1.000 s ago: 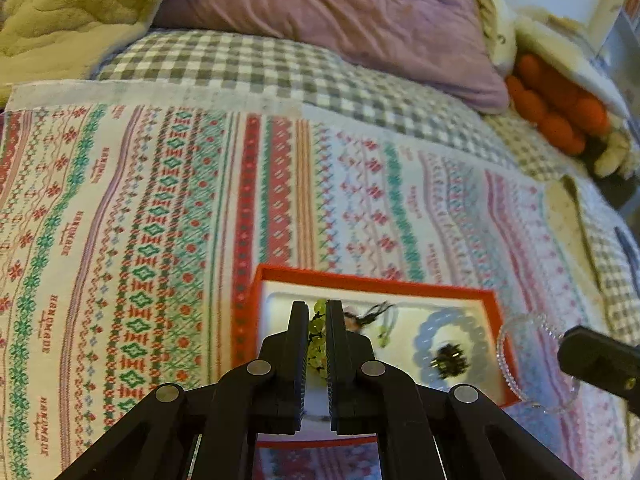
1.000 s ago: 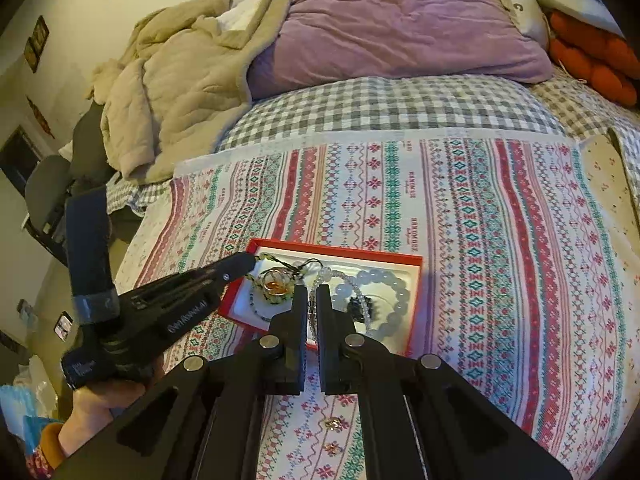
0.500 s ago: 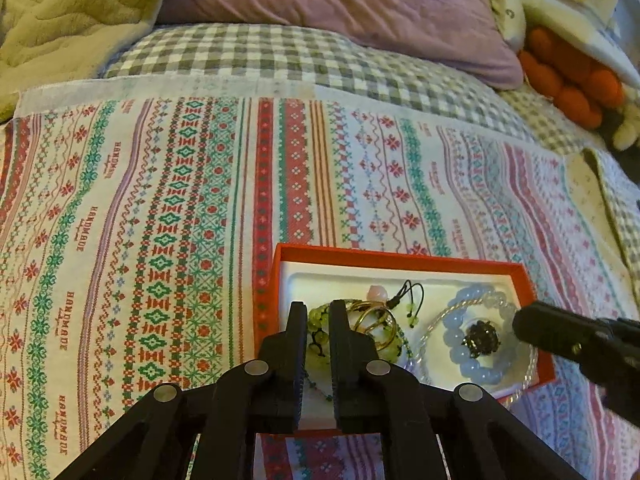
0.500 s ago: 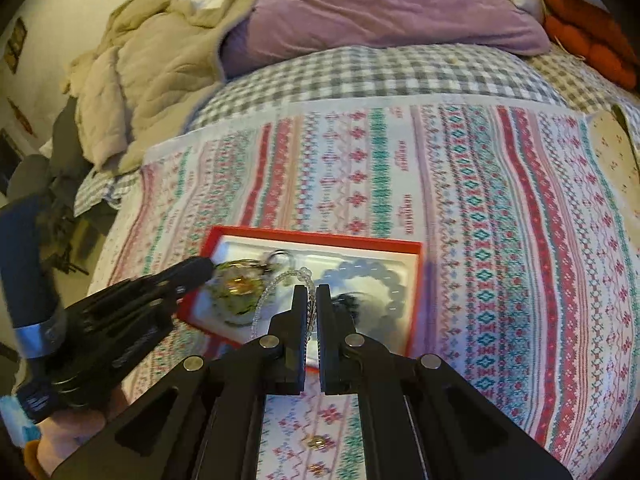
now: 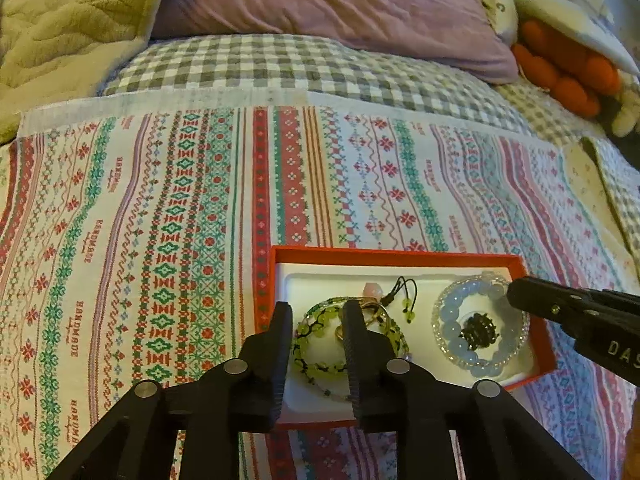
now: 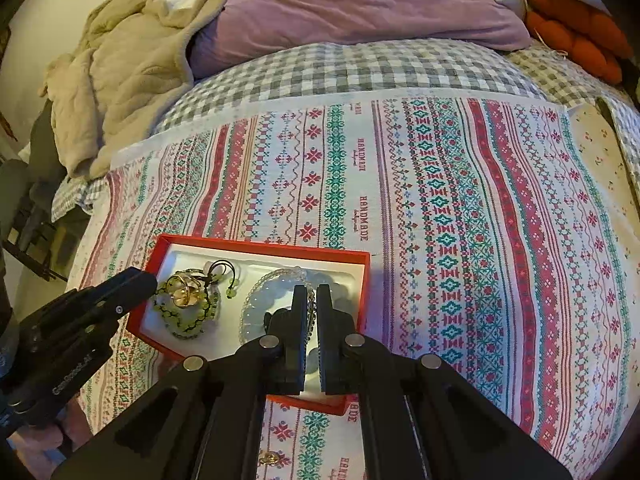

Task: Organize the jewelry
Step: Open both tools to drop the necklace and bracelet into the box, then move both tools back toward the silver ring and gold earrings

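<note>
Left gripper point(image 5: 316, 320): hovering over the near left part of the red tray point(image 5: 392, 257), its jaws narrowly apart and just now opening, pressing on nothing
Green bead bracelet point(image 5: 316, 360): lying in the tray's left half, partly between those fingers, gold rings point(image 6: 185, 292) sitting on it
Right gripper point(image 6: 312, 300): jaws shut, tips resting over the tray's right half; whether they pinch the clear bead bracelet point(image 6: 256, 292) cannot be told
Pale blue bead bracelet point(image 5: 452, 320): lying in the right half, ringing a dark ornament point(image 5: 478, 330)
Tray: sitting near the front edge of the patterned cloth point(image 6: 440, 184)
Beyond: a checked bedcover point(image 5: 280, 68), then a purple pillow point(image 5: 340, 0)
</note>
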